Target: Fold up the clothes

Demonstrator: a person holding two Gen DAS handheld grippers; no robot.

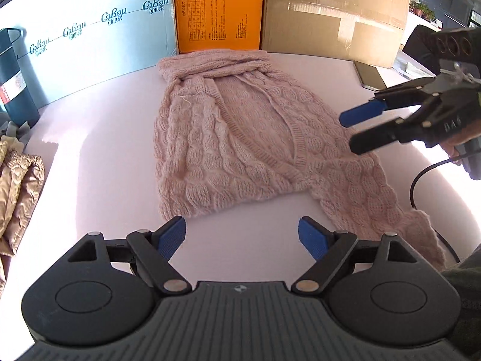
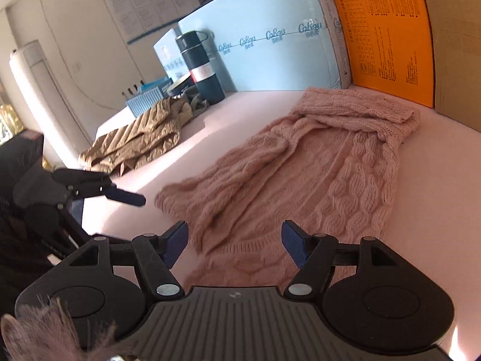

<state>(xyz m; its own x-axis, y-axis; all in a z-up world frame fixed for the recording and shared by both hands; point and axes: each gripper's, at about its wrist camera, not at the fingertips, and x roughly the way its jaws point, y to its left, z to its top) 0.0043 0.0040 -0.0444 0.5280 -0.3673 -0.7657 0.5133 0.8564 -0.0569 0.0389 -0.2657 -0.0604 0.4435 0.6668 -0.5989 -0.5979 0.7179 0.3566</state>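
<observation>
A pink cable-knit cardigan (image 1: 240, 138) is being shown lying flat on a pale pink table (image 1: 99, 162), its far end bunched in loose folds against the foot of an orange box (image 1: 218, 9). One long strip of the knit is being trailed off toward the near right edge of the table, seen from the left wrist.

The left gripper (image 1: 242, 237) is being held just short of the cardigan's near hem, its blue pads spread wide with nothing between them — only bare table is being framed there. The right gripper (image 2: 234, 243) is being held over the knit, jaws parted well apart and nothing clamped; from the left wrist view the right gripper is being seen at the right, above the cardigan's right side, with a hand partly visible on its grip. Whether its tips are touching the fabric cannot be told.

Behind the cardigan, a light blue carton (image 1: 90, 39) is being stood to the left of the orange box and a brown cardboard box (image 1: 333, 15) to the right. A dark teal flask (image 2: 201, 66) is being kept at the far left corner, with a tan quilted garment (image 2: 135, 144) heaped near it. A phone (image 1: 369, 75) is being left flat by the cardboard box — well apart from the knit.
</observation>
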